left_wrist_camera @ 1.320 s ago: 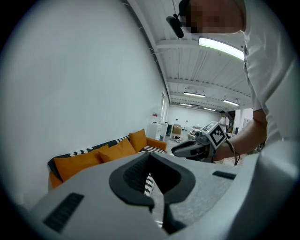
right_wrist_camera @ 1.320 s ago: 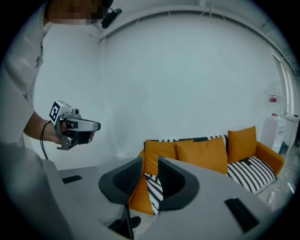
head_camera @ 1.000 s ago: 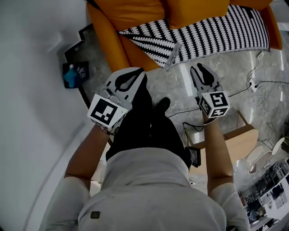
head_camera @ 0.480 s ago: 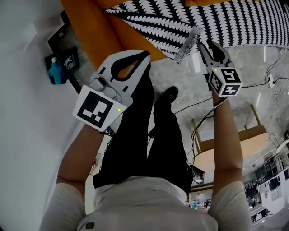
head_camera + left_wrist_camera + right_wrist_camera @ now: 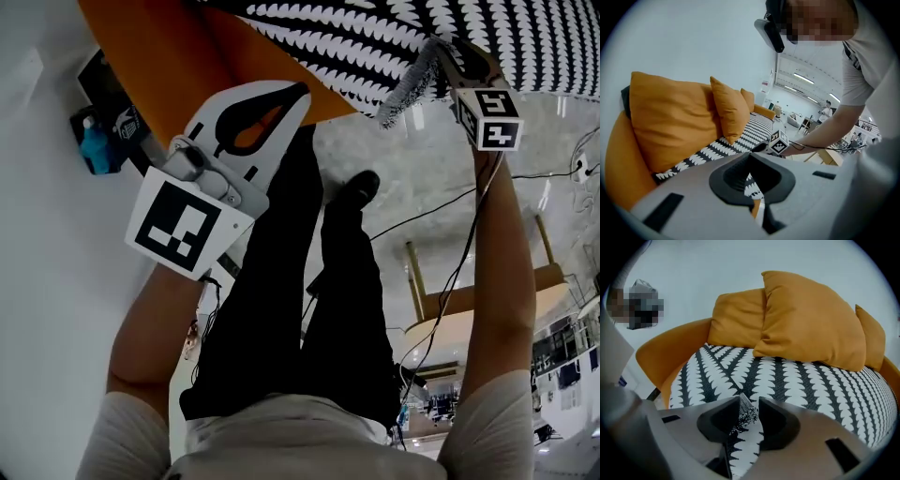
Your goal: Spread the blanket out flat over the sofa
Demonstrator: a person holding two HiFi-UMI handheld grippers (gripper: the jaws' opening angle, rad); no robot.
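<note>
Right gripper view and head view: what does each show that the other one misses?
Only the right gripper view shows the orange cushions and its own parted jaws with the fringed corner between them. Only the head view shows the person's legs, a shoe, the left gripper and a wooden stool. Both show the black-and-white blanket and orange sofa.

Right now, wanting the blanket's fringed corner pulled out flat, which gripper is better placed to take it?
Right. The right gripper has the fringed corner of the blanket between its jaws. The left gripper hangs empty, jaws together, by the sofa, away from that corner.
</note>
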